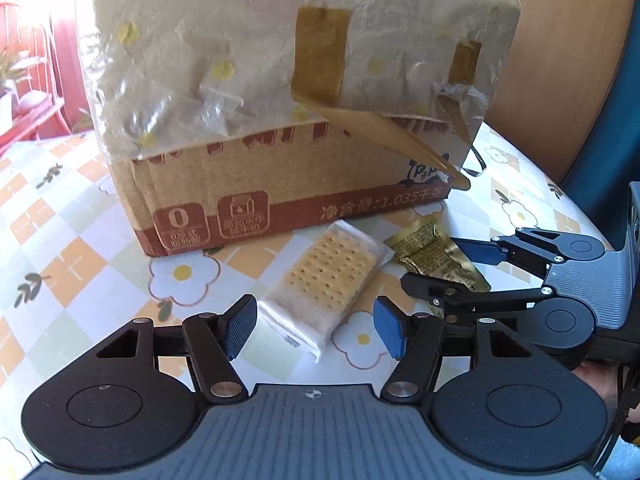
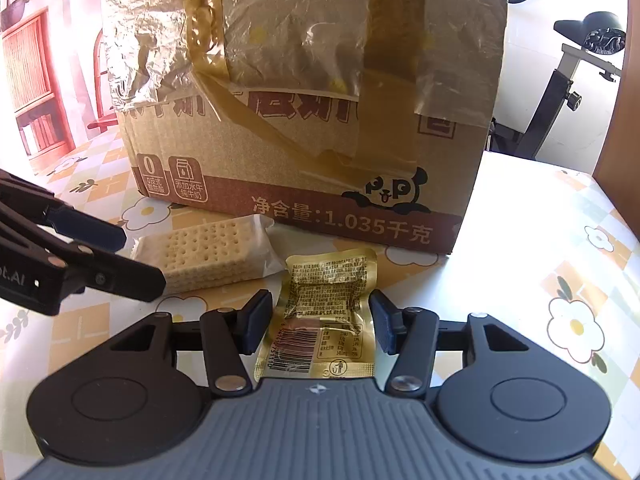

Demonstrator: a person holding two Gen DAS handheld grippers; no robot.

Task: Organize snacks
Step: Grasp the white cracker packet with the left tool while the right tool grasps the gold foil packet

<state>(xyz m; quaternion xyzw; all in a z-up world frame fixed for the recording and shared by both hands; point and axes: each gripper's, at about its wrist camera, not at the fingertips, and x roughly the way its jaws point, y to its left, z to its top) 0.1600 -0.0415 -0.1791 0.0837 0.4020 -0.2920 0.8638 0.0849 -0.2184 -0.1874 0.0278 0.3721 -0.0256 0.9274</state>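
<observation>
Lying on the flowered tablecloth in front of a taped cardboard box, two snacks wait side by side. From the left wrist view, the cracker pack in clear wrap sits at about 12 o'clock from the left gripper, its near end reaching down between the blue pads; the jaws stand apart around it and do not press on it. At 2 o'clock from that pack lies the gold foil packet, with the right gripper reaching in from 3 o'clock, one finger above the packet and one below.

From the right wrist view, the gold foil packet lies flat between the right gripper's open fingers, with gaps on both sides, so nothing is clamped. The cracker pack lies at 10 o'clock from the packet, touching or nearly touching its corner, and the left gripper comes in at 9 o'clock. The box stands at 12 o'clock, just behind both snacks.
</observation>
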